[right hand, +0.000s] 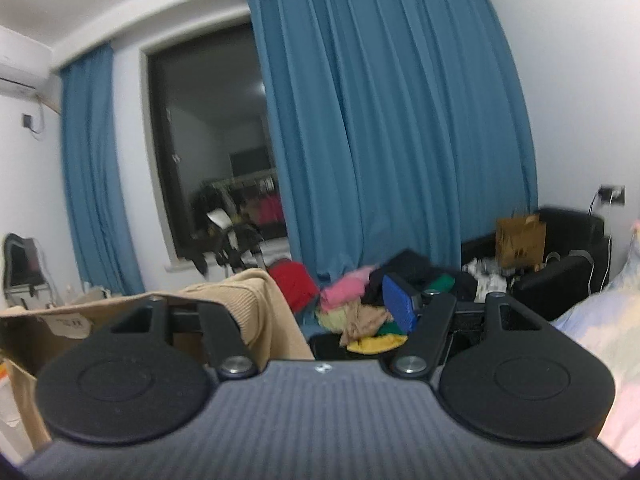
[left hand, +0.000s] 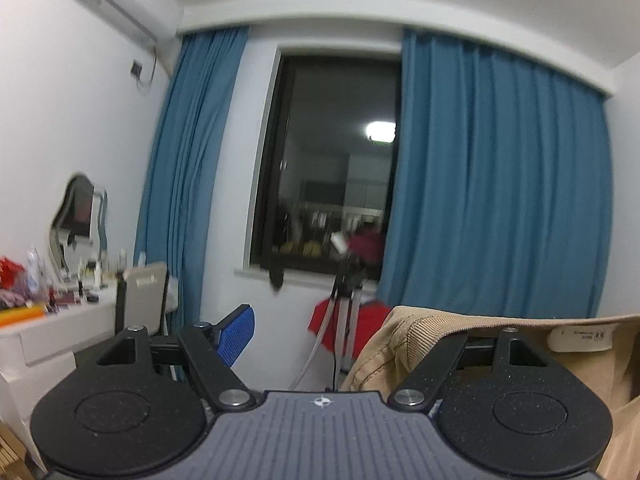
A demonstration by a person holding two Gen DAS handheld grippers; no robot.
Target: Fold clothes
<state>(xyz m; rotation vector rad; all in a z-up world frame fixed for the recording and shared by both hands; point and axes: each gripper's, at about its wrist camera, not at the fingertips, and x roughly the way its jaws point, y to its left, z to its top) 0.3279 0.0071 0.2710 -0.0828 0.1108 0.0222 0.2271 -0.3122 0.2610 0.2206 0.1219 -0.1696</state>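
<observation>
Hanging over the inner finger of each claw, the tan garment [left hand: 416, 328] is spanning the space between the two hands, probably so it can be spread flat before folding. The left gripper [left hand: 320, 344] is standing with jaws apart, its blue pad [left hand: 236, 332] bare. The right gripper [right hand: 324, 312] is likewise standing apart, clamping nothing. Farther off, a loose clothes pile [right hand: 352, 312] is waiting. At far right, a brown paper bag [right hand: 520, 240] is sitting on the black armchair [right hand: 568, 232], its contents hidden.

dark window [left hand: 332, 168] between blue curtains [left hand: 500, 184], AC unit [left hand: 124, 0] top left, cluttered white dresser [left hand: 60, 320] with mirror [left hand: 80, 216] far left
</observation>
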